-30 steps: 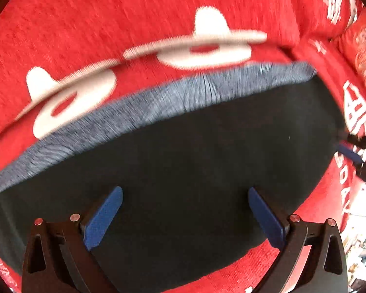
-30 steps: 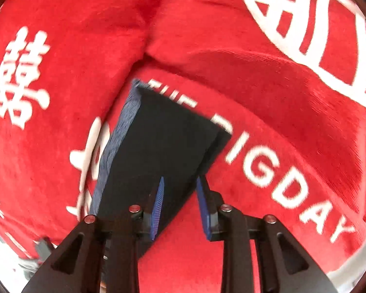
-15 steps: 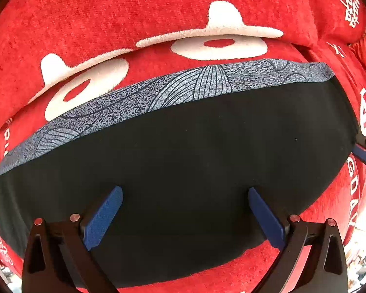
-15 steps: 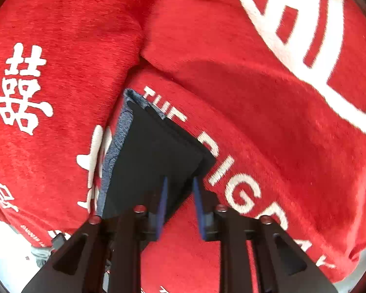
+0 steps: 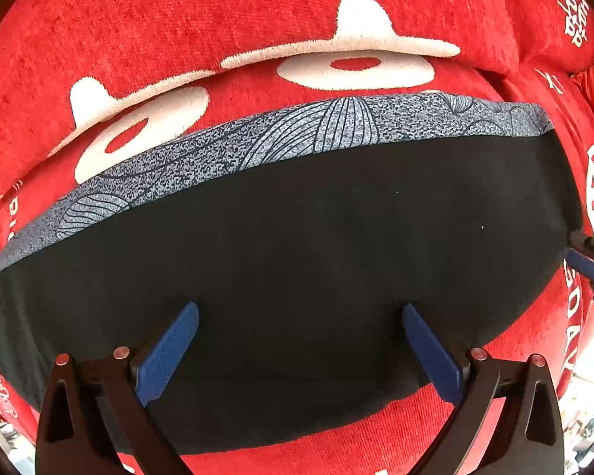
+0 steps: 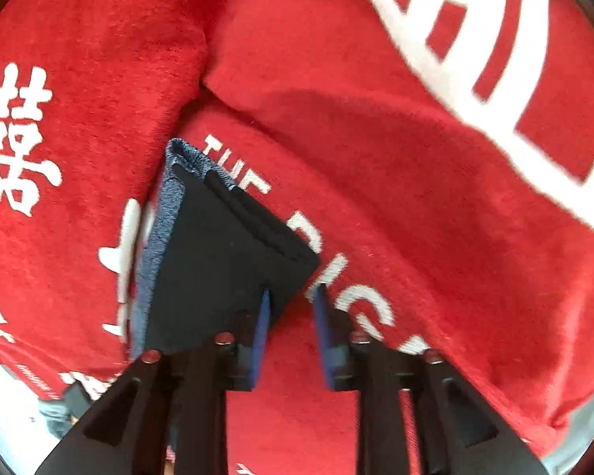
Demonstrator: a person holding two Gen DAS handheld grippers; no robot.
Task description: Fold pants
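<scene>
Lying flat on the red printed blanket (image 5: pixel 146 19), the pants (image 5: pixel 297 261) form a compact dark rectangle with a patterned grey band (image 5: pixel 336 130) along the 12 o'clock edge in the left wrist view. The fold appears nearly complete; the step in hand is judged to be final squaring and release.

Left gripper (image 5: pixel 301 340): fingers spread wide, empty, poised over the 6 o'clock half of the bundle. Whether the pads touch the cloth cannot be told.

Right gripper (image 6: pixel 291 316): fingers set narrow with a gap between them. The corner of the pants at 12 o'clock sits against the inner pad, but nothing is visibly pinched. In the left wrist view its tip shows at the 3 o'clock edge of the bundle.

Procedure, as judged:
1. Keep the left gripper low over the centre to stop the stacked layers from sliding.
2. Draw the right gripper away toward 6 o'clock along the blanket, not upward, so the corner layers visible at 12 o'clock in the right wrist view do not lift or splay.
3. Check that the layered edges lie flush; nudge any overhang inward with a flat pad.

Caution: the plush blanket may grip the fabric, so drag slowly.
</scene>
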